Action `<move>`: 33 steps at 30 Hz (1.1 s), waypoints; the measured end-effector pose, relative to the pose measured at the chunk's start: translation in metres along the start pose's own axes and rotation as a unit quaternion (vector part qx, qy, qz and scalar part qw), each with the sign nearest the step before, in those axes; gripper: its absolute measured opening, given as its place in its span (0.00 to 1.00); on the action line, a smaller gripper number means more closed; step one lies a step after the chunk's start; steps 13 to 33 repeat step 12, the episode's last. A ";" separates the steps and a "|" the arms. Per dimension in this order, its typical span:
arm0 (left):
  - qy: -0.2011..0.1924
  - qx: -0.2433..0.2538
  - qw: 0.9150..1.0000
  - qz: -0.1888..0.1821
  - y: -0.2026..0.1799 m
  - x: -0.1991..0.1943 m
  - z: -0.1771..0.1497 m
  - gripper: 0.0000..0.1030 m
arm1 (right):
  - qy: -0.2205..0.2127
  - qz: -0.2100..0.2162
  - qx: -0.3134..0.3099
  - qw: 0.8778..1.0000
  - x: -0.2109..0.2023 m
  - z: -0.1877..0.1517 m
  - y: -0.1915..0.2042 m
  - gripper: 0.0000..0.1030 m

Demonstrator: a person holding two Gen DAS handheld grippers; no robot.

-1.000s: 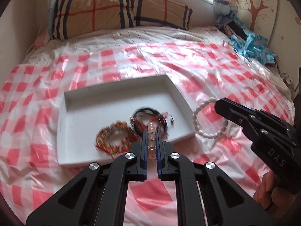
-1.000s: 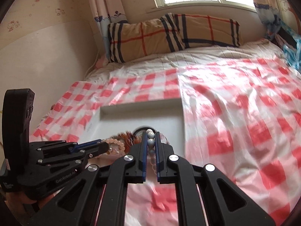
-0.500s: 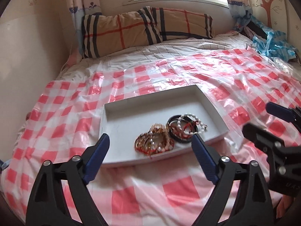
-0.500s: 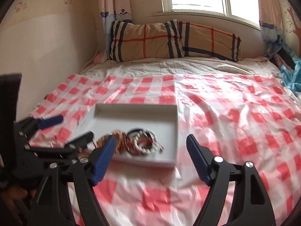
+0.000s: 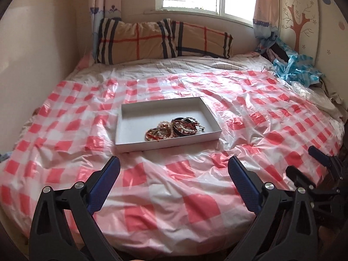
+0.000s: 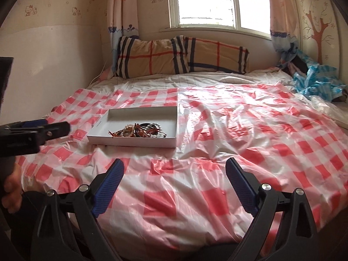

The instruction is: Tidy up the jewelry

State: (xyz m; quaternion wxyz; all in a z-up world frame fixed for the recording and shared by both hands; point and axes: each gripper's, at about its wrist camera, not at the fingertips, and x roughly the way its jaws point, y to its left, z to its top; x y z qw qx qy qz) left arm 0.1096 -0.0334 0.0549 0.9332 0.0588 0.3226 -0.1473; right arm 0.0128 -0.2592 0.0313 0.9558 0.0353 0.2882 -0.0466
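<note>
A shallow white tray (image 5: 152, 146) (image 6: 134, 141) lies on the red-and-white checked plastic sheet covering the bed. In its near half sits a tangled pile of bead bracelets (image 5: 175, 128) (image 6: 139, 130): brown, black, red and white ones. My left gripper (image 5: 173, 161) hangs well back from the tray, its jaws opening wide with nothing between them. My right gripper (image 6: 175, 162) is likewise drawn back, its jaws opening and nothing in them. Each gripper shows in the other's view: the right gripper (image 5: 301, 159) at the right edge, the left gripper (image 6: 54, 125) at the left edge.
Two plaid pillows (image 5: 163, 40) lean under the window at the head of the bed. Crumpled blue plastic and clothes (image 5: 293, 67) lie at the far right corner. A wall runs along the bed's left side. A hand (image 6: 10, 187) holds the left gripper's handle.
Both grippers were shut on bead bracelets over the tray a second ago. They have let go, opened wide and pulled back; the bracelets now lie in the tray.
</note>
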 end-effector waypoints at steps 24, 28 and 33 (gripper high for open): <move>0.000 0.035 0.994 0.103 0.024 -0.013 -0.047 0.93 | -0.045 -0.012 0.003 0.999 -0.017 -0.009 0.000 0.93; 0.000 0.035 0.994 0.103 0.024 -0.013 -0.047 0.93 | -0.045 -0.012 0.003 0.999 -0.017 -0.009 0.000 0.93; 0.000 0.035 0.994 0.103 0.024 -0.013 -0.047 0.93 | -0.045 -0.012 0.003 0.999 -0.017 -0.009 0.000 0.93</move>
